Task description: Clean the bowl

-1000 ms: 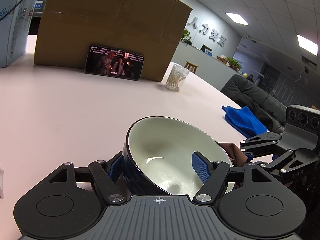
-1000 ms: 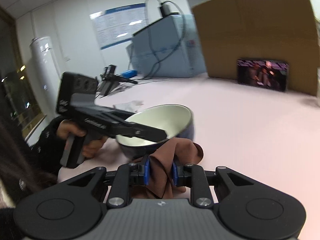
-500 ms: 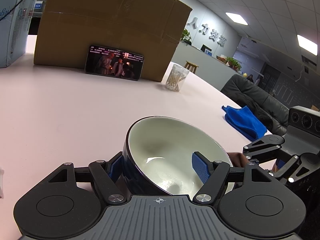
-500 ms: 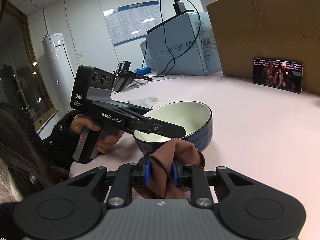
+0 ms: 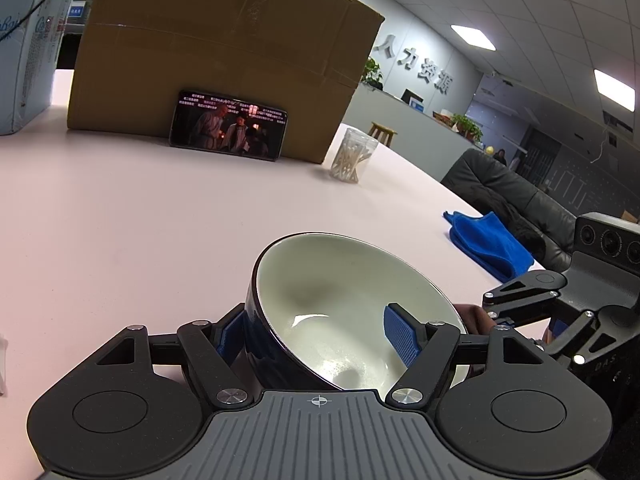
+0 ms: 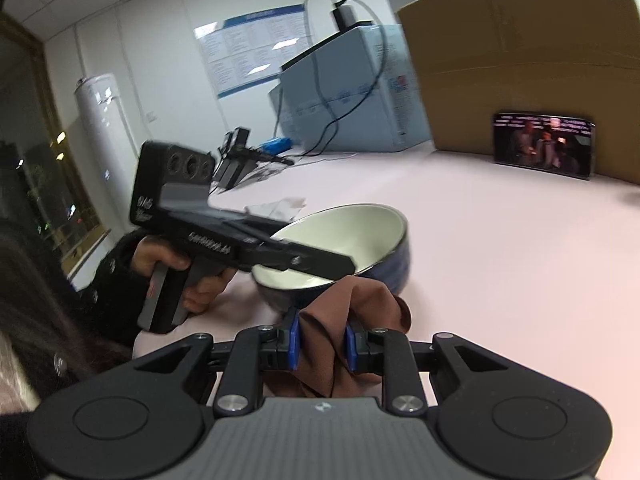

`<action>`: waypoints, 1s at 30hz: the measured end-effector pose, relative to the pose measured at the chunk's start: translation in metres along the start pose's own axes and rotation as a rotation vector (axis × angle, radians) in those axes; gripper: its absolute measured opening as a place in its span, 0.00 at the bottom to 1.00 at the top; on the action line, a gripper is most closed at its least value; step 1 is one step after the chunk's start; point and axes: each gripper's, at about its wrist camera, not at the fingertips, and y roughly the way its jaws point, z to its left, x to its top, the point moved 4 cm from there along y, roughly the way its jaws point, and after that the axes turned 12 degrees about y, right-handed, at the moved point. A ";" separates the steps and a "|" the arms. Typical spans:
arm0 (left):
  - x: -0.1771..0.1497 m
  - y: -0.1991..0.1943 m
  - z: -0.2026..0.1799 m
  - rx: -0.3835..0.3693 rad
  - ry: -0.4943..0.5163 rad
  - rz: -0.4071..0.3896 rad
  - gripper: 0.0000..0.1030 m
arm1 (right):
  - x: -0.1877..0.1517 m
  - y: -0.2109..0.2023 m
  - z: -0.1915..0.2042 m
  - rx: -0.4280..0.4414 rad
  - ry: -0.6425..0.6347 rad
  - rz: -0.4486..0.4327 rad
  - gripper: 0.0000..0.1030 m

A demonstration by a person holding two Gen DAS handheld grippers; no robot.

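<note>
While the dark-blue ceramic bowl with a cream inside [image 5: 340,312] sits tilted on the pale pink desk [image 5: 140,220], the left gripper [image 5: 316,336] is clamped across its wall, likely steadying it. Just beside it, the right gripper [image 6: 322,340] pinches a bunched brown cloth [image 6: 340,320], ready to wipe.

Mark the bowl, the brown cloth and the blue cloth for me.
bowl [image 5: 340,304]: left wrist view, inner white wall.
brown cloth [image 6: 320,344]: right wrist view, fold between the gripper pads.
blue cloth [image 5: 488,240]: left wrist view, top fold.
</note>
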 end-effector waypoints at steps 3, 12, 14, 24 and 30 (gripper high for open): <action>0.000 -0.001 0.000 0.000 0.000 0.000 0.71 | -0.001 -0.001 0.003 0.004 -0.008 0.003 0.25; 0.000 -0.002 0.000 0.003 0.000 0.000 0.71 | 0.005 -0.005 -0.012 -0.068 0.061 -0.036 0.25; 0.000 -0.002 0.000 0.003 0.000 0.000 0.71 | 0.005 -0.005 -0.012 -0.072 0.060 -0.036 0.25; 0.000 -0.002 0.000 0.000 0.002 0.000 0.71 | 0.000 0.000 -0.001 -0.019 0.002 0.003 0.25; 0.000 -0.003 -0.001 0.000 0.002 0.000 0.71 | -0.002 0.001 0.004 -0.002 -0.021 0.019 0.25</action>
